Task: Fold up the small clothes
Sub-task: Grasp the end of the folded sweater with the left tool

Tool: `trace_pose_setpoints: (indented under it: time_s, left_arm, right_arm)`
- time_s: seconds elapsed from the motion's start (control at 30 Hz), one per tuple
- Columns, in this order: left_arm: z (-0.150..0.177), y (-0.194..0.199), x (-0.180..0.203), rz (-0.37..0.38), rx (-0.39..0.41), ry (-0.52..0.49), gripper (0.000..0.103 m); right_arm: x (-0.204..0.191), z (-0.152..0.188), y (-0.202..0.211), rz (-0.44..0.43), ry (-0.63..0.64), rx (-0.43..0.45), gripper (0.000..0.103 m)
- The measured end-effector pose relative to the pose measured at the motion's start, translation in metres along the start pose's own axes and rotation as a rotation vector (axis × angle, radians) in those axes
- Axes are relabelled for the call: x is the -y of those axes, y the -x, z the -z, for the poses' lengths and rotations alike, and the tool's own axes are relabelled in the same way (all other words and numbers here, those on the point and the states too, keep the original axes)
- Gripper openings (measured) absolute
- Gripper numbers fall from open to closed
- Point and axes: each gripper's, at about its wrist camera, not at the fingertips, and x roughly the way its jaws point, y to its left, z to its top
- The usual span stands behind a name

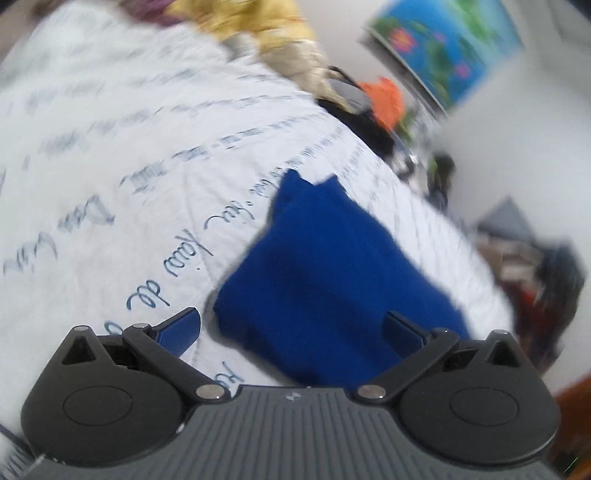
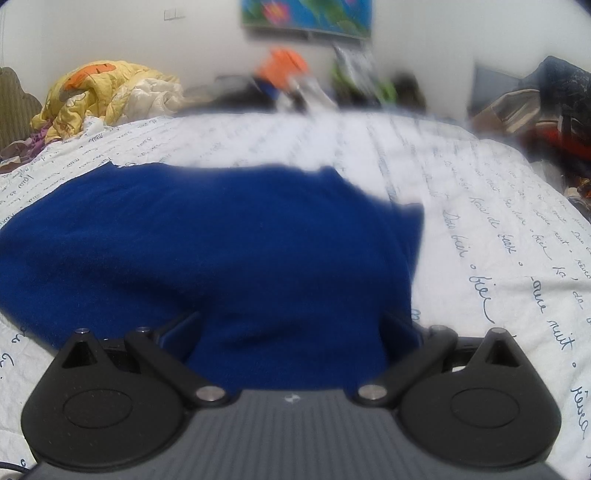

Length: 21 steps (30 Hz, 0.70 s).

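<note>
A dark blue garment (image 1: 325,273) lies folded on a white bedspread with blue handwriting print (image 1: 110,155). My left gripper (image 1: 291,328) is open, its blue fingers spread wide just above the garment's near edge, nothing between them. In the right wrist view the same blue garment (image 2: 207,243) fills the middle of the bedspread (image 2: 498,229). My right gripper (image 2: 291,328) is open over the garment's near edge, with cloth seen between the spread fingers. Both views are blurred.
A crumpled yellow quilt (image 2: 107,92) lies at the bed's far left. Orange and dark items (image 2: 284,70) sit beyond the far edge under a blue flower picture (image 2: 306,14). Piled dark clothes (image 2: 554,107) stand at the right.
</note>
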Motion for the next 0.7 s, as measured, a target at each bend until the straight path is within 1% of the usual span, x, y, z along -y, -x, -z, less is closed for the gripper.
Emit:
trace_pose_setpoints:
  time_s: [0.07,0.13,0.17,0.2,0.23,0.27,0.3,0.37,0.4,0.43,0.47,0.57,0.6,0.63,0.7]
  left_arm:
    - [-0.001,-0.001,-0.008,0.065,-0.017,0.135,0.103]
    - [0.003,-0.003,-0.011,0.116,-0.046,0.223,0.103]
    - [0.005,-0.006,-0.011,0.134,-0.059,0.250,0.103]
    - [0.006,-0.007,-0.009,0.137,-0.057,0.261,0.103]
    - [0.007,-0.007,-0.007,0.121,-0.039,0.255,0.101]
    - [0.006,-0.009,-0.002,0.099,-0.020,0.237,0.097]
    - [0.005,-0.010,0.003,0.058,-0.002,0.209,0.090]
    - [0.002,-0.016,0.013,-0.048,0.002,0.140,0.046]
    - [0.001,-0.019,0.016,-0.083,0.001,0.110,0.038]
    - [0.000,-0.021,0.018,-0.113,-0.002,0.089,0.023]
    - [0.000,-0.023,0.019,-0.150,-0.007,0.064,0.005]
    - [-0.001,-0.024,0.032,-0.191,0.003,0.002,0.005]
    - [0.001,-0.024,0.045,-0.193,0.022,-0.058,0.004]
    - [0.005,-0.022,0.062,-0.181,0.051,-0.136,0.004]
    - [0.017,-0.022,0.109,-0.094,0.091,-0.308,0.004]
  right_arm:
    - [0.001,0.000,-0.001,-0.002,-0.002,0.001,0.103]
    - [0.001,0.000,-0.001,-0.003,-0.003,0.001,0.103]
    - [0.001,0.000,-0.001,-0.002,-0.003,0.001,0.103]
    - [0.002,0.000,-0.001,-0.002,-0.003,0.001,0.103]
    - [0.001,0.000,-0.001,-0.002,-0.002,0.001,0.103]
    - [0.002,0.000,-0.001,-0.003,-0.003,0.001,0.103]
    - [0.002,0.000,-0.001,-0.003,-0.003,0.001,0.103]
    - [0.002,0.000,-0.001,-0.003,-0.003,0.001,0.103]
    - [0.002,0.000,-0.001,-0.003,-0.003,0.001,0.103]
    - [0.002,0.000,-0.001,-0.003,-0.003,0.001,0.103]
    - [0.002,0.000,-0.001,-0.004,-0.005,0.002,0.103]
    - [0.005,0.000,0.002,-0.019,-0.026,0.009,0.103]
    - [0.006,-0.001,0.002,-0.027,-0.037,0.012,0.103]
    - [0.008,-0.001,0.003,-0.037,-0.052,0.017,0.103]
    - [0.019,-0.001,0.007,-0.078,-0.122,0.038,0.103]
